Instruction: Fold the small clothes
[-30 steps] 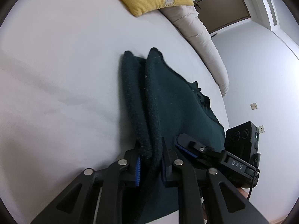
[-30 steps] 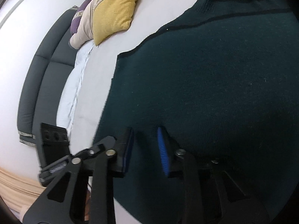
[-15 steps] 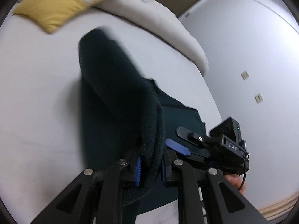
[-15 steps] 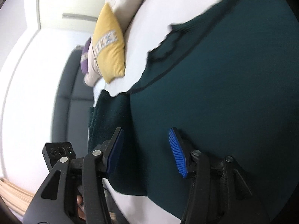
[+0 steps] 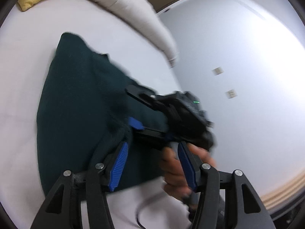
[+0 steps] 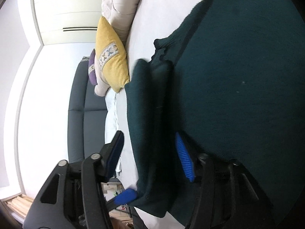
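Note:
A dark green knitted sweater (image 5: 76,105) lies on the white bed (image 5: 21,80). One sleeve (image 6: 148,110) is folded in over its body. My left gripper (image 5: 152,168) hovers over the sweater's near edge, its jaws opening. The cloth sits beside its left pad (image 5: 118,166), not pinched. The hand (image 5: 175,169) holding the other tool shows between its pads. My right gripper (image 6: 148,158) is over the folded sleeve with its jaws opening too, the cloth under them and not gripped. Its blue pad (image 5: 135,124) shows in the left wrist view. The left one's pad (image 6: 125,195) shows low in the right wrist view.
A yellow cushion (image 6: 112,63) and a beige rolled duvet (image 5: 133,9) lie at the head of the bed. A dark grey sofa (image 6: 80,103) stands beside the bed, with white wardrobe doors (image 6: 66,13) behind. A wall with sockets (image 5: 217,70) is past the bed's far edge.
Both grippers have opened. The left one let go of the sleeve fold it pinched, and that sleeve now lies over the sweater's body. Both views swung sideways across the bed.

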Tool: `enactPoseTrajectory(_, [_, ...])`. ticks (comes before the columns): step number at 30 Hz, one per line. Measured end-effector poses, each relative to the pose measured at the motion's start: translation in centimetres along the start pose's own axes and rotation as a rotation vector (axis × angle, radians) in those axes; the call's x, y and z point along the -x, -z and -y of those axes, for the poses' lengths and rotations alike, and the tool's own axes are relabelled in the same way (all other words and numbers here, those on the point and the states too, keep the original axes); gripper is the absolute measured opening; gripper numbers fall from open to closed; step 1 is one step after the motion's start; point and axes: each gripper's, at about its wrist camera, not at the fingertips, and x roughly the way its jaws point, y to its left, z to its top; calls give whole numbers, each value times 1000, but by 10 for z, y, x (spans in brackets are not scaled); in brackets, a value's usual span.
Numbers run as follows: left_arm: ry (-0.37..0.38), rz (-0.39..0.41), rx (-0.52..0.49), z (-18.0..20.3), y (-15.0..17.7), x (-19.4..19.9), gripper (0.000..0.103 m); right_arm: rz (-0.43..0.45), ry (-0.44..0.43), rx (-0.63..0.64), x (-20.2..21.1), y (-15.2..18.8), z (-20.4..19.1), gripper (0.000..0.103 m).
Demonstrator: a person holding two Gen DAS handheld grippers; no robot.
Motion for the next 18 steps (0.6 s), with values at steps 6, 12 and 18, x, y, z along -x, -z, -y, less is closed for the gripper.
enactPoseTrajectory(6, [-17,23,-33,-18,15,31,57,-28,151,52,-18,8,-20,62])
enactPoseTrajectory(12, [-92,35,-50,-25,23,35,57,-82,357,196,-43,15,-41,14])
enactPoseTrajectory(18, [-132,63,-75,-23,17,45,57,1,367,321,-8,19,-61,11])
